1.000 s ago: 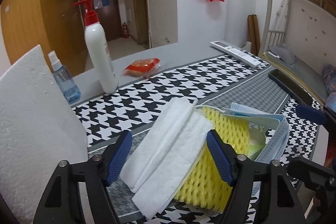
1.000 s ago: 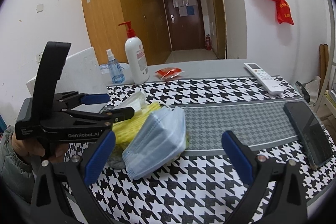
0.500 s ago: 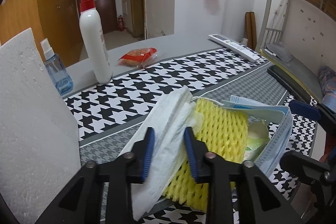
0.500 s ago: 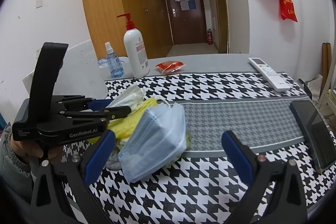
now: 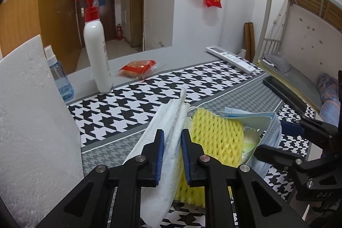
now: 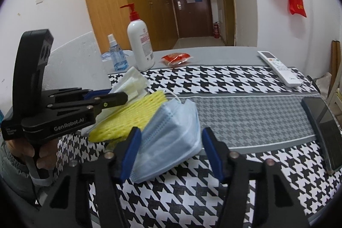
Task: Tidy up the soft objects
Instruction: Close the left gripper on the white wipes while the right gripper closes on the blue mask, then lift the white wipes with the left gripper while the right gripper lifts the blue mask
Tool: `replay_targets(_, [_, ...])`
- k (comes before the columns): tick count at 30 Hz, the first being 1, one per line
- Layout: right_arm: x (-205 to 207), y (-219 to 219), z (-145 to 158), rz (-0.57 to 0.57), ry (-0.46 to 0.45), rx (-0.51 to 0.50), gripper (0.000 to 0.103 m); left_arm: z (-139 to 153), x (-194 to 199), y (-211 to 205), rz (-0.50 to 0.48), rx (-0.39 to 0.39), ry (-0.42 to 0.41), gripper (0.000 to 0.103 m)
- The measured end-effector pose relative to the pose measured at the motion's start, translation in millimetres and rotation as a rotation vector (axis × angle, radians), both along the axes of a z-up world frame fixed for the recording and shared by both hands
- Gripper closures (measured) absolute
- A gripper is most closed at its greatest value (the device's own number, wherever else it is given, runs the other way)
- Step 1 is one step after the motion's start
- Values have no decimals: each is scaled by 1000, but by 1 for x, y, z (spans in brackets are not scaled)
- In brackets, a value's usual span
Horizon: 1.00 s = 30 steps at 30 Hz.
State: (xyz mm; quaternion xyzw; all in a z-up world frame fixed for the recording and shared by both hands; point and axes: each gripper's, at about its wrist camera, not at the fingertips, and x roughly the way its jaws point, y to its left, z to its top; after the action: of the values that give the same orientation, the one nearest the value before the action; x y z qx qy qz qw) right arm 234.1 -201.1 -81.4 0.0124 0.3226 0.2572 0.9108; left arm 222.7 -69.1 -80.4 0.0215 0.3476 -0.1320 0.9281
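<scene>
Lotion in pump bottle (image 5: 96, 52), upright

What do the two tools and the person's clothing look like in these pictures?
Both are black plastic. The left tool has angular linked arms, silver rivets, an upright black handle and white "GenRobot.AI" lettering. The right tool has blue ribbed pads on black fingers. The hand holding the left tool has a grey-green sleeve.

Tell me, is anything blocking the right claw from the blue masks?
Nothing visible does. The right claw has just been closing, and the blue face masks already lie between its pads, apparently not yet squeezed. The yellow foam net sits beside them, not in between.
</scene>
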Motion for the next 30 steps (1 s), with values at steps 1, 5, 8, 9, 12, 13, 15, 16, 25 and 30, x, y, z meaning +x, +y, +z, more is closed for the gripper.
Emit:
replay_targets(1, [0,-1,0,-2,4,3,43,0,0,1,0,-3,2,87])
replay_targets(5, [-3,-1,1,-20,-6,-19,62,3,-4,2,-4,-17,-18,87])
replay_targets(8, [-6,-2,5,-27,-21,-20,68,5,-6,2,-3,-21,-30,87])
replay_targets(9, [-7,-1,7,-27,-28,-21,70,6,-7,2,-5,-21,-33,87])
replay_targets(12, [-14,-1,14,-32,-61,-31,76,9,-10,1,-14,-25,-50,90])
replay_targets(13, [-15,-1,17,-36,-69,-38,78,10,-12,1,-16,-27,-57,90])
replay_targets(15, [-18,-3,22,-47,-85,-40,80,14,-15,1,-18,-29,-71,90])
replay_targets(16, [-19,-4,25,-50,-90,-35,81,15,-16,1,-21,-30,-76,90])
replay_targets(25, [-30,-10,37,-68,-122,-33,83,21,-28,-2,-32,-20,-97,95])
replay_targets(30, [-38,-14,45,-84,-152,-34,84,20,-31,1,-16,-15,-93,95])
